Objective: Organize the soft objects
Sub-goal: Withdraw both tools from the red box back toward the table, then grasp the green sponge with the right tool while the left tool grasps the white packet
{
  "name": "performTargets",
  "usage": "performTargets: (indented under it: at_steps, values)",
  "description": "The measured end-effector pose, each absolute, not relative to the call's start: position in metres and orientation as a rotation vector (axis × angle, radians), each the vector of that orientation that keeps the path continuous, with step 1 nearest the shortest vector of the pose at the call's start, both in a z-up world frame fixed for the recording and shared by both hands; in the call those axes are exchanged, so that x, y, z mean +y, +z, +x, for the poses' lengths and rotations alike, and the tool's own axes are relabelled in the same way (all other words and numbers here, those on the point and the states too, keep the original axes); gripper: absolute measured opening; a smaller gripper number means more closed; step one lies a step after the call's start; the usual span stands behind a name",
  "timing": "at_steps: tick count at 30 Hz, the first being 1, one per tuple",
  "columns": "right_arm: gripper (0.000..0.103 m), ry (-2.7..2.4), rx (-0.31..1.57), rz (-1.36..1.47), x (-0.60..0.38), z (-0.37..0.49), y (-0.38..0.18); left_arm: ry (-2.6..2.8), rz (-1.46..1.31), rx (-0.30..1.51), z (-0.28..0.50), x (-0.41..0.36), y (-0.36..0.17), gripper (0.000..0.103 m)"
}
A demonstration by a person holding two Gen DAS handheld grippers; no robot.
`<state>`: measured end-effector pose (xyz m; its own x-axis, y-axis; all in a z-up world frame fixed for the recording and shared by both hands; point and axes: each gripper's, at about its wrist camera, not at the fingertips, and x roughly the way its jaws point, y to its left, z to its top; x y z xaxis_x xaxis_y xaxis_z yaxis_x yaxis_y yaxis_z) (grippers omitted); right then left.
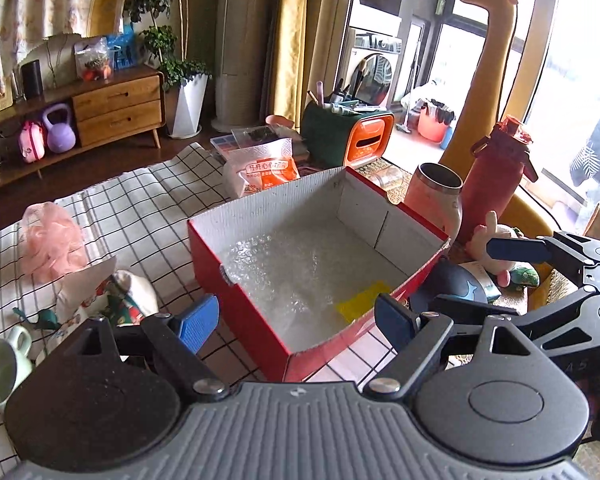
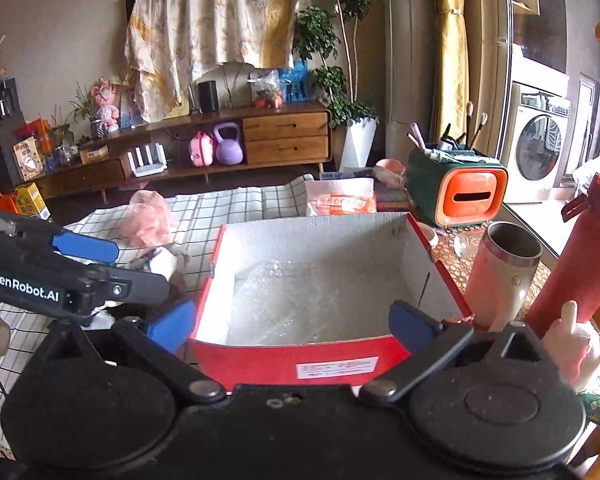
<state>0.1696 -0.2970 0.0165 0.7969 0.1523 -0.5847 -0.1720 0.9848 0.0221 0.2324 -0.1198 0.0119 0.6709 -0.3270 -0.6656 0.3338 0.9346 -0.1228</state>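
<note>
A red cardboard box (image 1: 236, 280) (image 2: 284, 360) with white inner walls stands open on the checked cloth; bubble wrap and a yellow piece (image 1: 364, 300) lie in it. My left gripper (image 1: 296, 320) (image 2: 116, 264) is open over the box's near-left corner, nothing between its blue pads. My right gripper (image 2: 292, 330) (image 1: 496, 276) hangs open at the box's near wall, also holding nothing. A pink mesh pouf (image 1: 52, 240) (image 2: 150, 220) and a patterned cloth bundle (image 1: 112, 296) lie left of the box. A pink-and-white plush (image 1: 496, 240) (image 2: 576, 344) sits to its right.
A mint mug (image 1: 0, 368) stands at the near left. Right of the box are a steel tumbler (image 1: 436, 196) (image 2: 504, 268) and a red bottle (image 1: 496, 184). Behind it are a tissue pack (image 1: 260, 168) and an orange-and-green organiser (image 1: 348, 136).
</note>
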Motion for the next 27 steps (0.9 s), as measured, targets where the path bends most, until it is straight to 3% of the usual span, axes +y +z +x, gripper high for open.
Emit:
performTargets:
  at_steps: [8,11,27]
  values:
    - [0.103,0.243,0.567,-0.016,-0.269,0.138,0.02,-0.359,-0.002,0.688,0.186,-0.079,0.023,0.088]
    - [0.103,0.271,0.552,-0.016,-0.258,0.129,0.018,-0.344,-0.018,0.669,0.174,-0.061,0.024,0.103]
    - [0.103,0.438,0.578,-0.076,-0.184,0.103,-0.021,-0.218,-0.102,0.6,0.119,0.015,-0.017,0.103]
